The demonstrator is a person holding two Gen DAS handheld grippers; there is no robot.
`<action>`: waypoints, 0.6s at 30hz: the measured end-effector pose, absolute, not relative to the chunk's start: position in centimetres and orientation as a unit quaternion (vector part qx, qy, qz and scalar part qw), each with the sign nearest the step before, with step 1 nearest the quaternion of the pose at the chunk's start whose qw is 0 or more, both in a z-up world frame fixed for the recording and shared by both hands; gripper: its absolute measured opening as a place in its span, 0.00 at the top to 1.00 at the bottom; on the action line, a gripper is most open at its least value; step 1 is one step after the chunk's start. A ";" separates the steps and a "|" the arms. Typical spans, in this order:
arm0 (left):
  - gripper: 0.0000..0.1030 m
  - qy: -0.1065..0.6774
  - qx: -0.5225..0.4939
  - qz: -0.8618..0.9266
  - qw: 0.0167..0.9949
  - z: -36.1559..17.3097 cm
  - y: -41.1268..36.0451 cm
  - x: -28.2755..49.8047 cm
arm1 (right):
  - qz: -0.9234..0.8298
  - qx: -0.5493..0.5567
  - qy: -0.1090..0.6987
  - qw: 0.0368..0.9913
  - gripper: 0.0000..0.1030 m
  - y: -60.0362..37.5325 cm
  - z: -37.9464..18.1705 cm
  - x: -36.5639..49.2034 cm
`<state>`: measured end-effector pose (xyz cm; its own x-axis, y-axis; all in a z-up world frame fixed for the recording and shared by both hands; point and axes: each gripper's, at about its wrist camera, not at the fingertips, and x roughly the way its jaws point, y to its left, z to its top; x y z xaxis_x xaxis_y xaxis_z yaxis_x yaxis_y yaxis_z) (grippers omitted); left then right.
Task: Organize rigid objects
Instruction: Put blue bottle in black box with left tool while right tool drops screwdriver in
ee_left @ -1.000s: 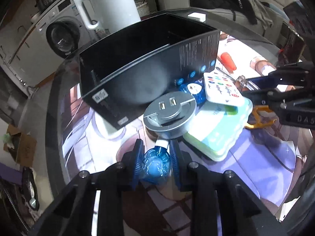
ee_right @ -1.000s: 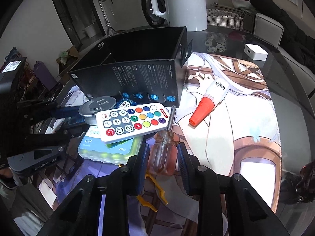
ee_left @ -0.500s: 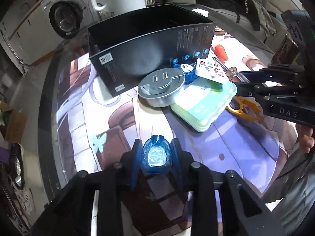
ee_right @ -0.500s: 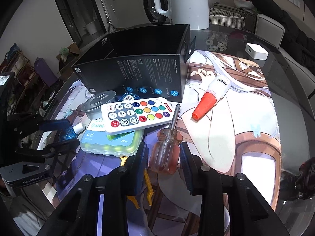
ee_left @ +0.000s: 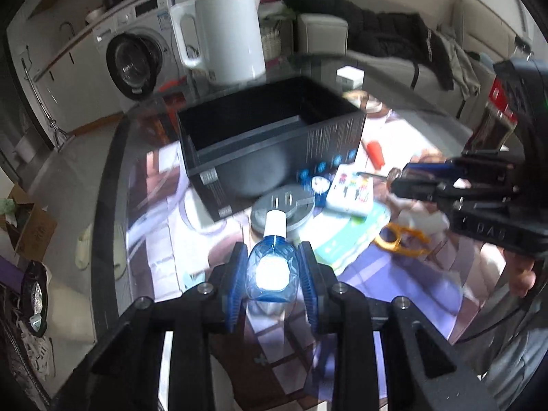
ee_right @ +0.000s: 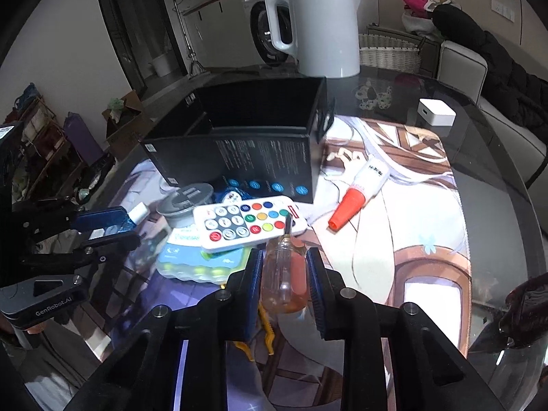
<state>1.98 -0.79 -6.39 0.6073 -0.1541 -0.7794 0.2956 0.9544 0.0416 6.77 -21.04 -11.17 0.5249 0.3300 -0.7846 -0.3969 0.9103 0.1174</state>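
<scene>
Your left tongs point(ee_left: 272, 275) grip blue bottle point(ee_left: 270, 270), white cap toward 12 o'clock, raised off counter point(ee_right: 496, 178). Your right tongs point(ee_right: 284, 282) clamp screwdriver point(ee_right: 283, 275) by clear amber handle. Black box point(ee_right: 246, 137) stands open at 12 o'clock, remote point(ee_right: 250, 221) lying before it.
</scene>
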 end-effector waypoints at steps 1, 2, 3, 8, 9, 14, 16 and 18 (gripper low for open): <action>0.72 0.414 0.080 -0.124 0.898 -5.9 -0.8 1.9 | 0.211 -0.040 0.430 0.877 0.76 -20.9 -10.6 6.5; 0.72 0.403 0.075 -0.123 0.904 -5.4 -0.7 1.8 | 0.214 -0.038 0.417 0.883 0.76 -20.8 -10.1 6.1; 0.72 0.391 0.066 -0.122 0.910 -4.8 -0.7 1.8 | 0.219 -0.035 0.403 0.888 0.76 -20.7 -9.6 5.8; 0.72 0.329 0.051 -0.111 0.936 -2.6 -0.9 1.2 | 0.232 -0.034 0.331 0.914 0.76 -20.2 -6.9 3.8; 0.72 0.310 0.049 -0.106 0.944 -1.9 -1.0 0.8 | 0.234 -0.033 0.311 0.921 0.76 -20.3 -6.2 3.3; 0.72 0.221 0.027 -0.084 0.971 1.0 -1.1 -1.5 | 0.250 -0.037 0.200 0.947 0.76 -20.3 -2.6 0.3; 0.72 0.197 0.023 -0.083 0.977 1.7 -1.1 -2.2 | 0.250 -0.035 0.163 0.954 0.76 -20.4 -1.4 -1.0; 0.72 0.178 0.020 -0.083 0.980 2.1 -1.1 -2.6 | 0.251 -0.035 0.131 0.958 0.76 -20.5 -0.5 -2.3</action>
